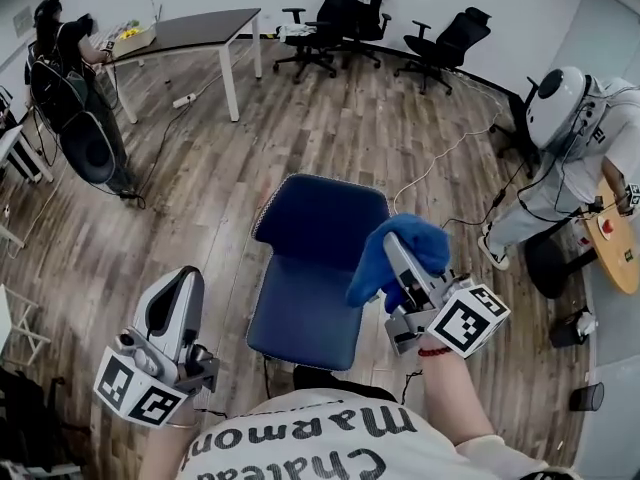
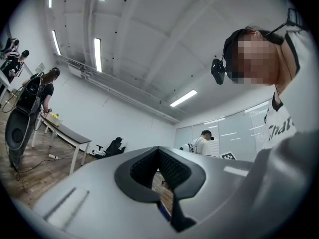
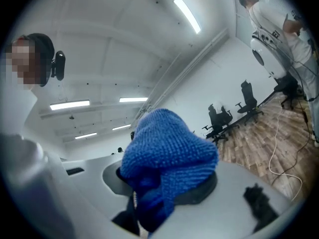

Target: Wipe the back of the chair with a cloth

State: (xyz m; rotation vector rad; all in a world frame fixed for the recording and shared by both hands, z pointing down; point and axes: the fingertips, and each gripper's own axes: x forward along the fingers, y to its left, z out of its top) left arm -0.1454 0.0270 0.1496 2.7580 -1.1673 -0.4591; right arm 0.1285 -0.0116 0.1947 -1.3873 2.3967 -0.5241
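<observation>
Right tool: the right tool (image 1: 398, 256) was closed on a bright blue knitted cloth (image 1: 402, 252); in the right gripper view the cloth (image 3: 168, 159) was seen bunched up between the jaws and spilling over them.

Left tool: the left tool (image 1: 177, 286) was held low at the near left, well apart from the chair; in the left gripper view its tool (image 2: 164, 182) was seen with the jaws brought together and nothing between them.

Cloth position: the cloth was held over the right edge of the dark blue padded chair (image 1: 312, 253), about where the two cushioned panels met. Whether it touched the upholstery could not be told.

Chair: it was seen from above, standing on the wood-plank floor (image 1: 200, 183) directly in front of the person.

Far left: a grey worktop on white legs (image 1: 205, 30) was placed by the wall.

Far middle: several black office chairs (image 1: 335, 18) were grouped along the far wall.

Right: a second person in white clothing (image 1: 580, 158) was seen beside a round wooden worktop (image 1: 618, 238).
</observation>
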